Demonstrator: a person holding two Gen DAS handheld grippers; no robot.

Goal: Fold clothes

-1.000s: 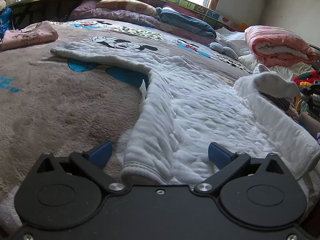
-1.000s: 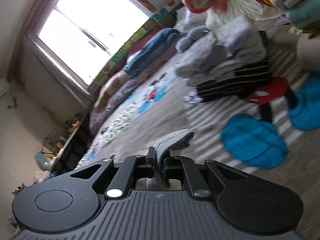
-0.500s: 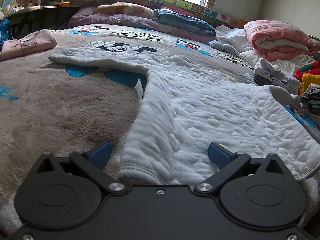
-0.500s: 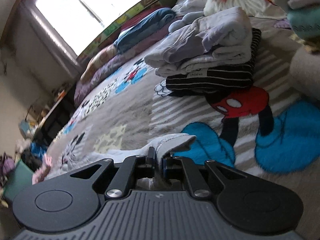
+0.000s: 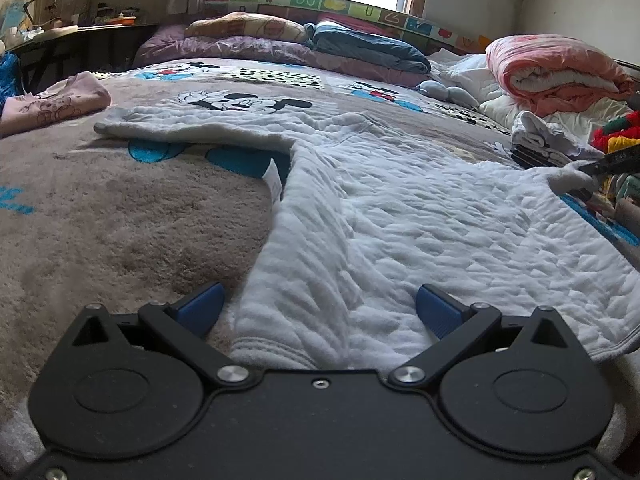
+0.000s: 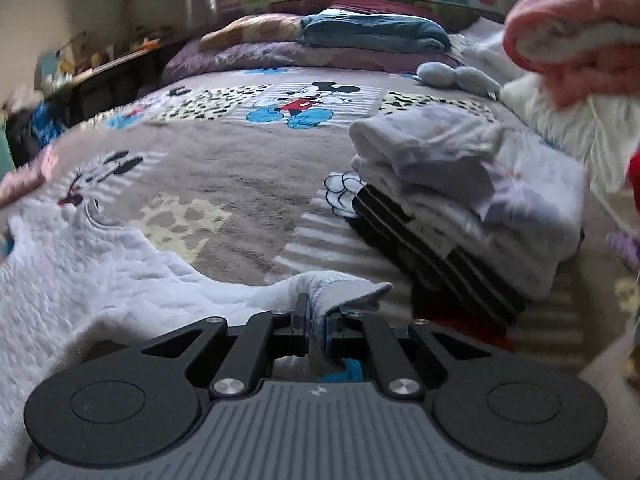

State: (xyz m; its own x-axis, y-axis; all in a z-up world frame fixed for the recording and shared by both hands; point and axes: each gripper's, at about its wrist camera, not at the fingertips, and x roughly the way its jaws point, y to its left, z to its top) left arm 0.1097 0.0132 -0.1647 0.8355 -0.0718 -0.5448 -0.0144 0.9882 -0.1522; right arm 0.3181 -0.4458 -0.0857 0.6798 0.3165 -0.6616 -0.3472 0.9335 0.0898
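Note:
A white quilted long-sleeved top (image 5: 400, 216) lies spread flat on the Mickey Mouse blanket (image 5: 120, 216). One sleeve stretches away to the far left. My left gripper (image 5: 320, 312) stands open low over the near hem, its blue pads (image 5: 200, 310) on either side of a bunched fold. My right gripper (image 6: 318, 320) is shut on the cuff (image 6: 344, 292) of the other sleeve, held out low to the right. In the left wrist view that gripper (image 5: 600, 168) shows at the right edge with the cuff (image 5: 568, 178) in it.
A stack of folded clothes (image 6: 472, 200) sits close to the right of the held cuff. A rolled pink quilt (image 5: 556, 72) and pillows (image 5: 248, 28) lie at the head of the bed. A folded pink garment (image 5: 52, 100) rests at far left.
My right gripper carried the cuff outward and down, unfolding the sleeve so that it lies stretched out to the right. The left gripper stayed open at the hem.

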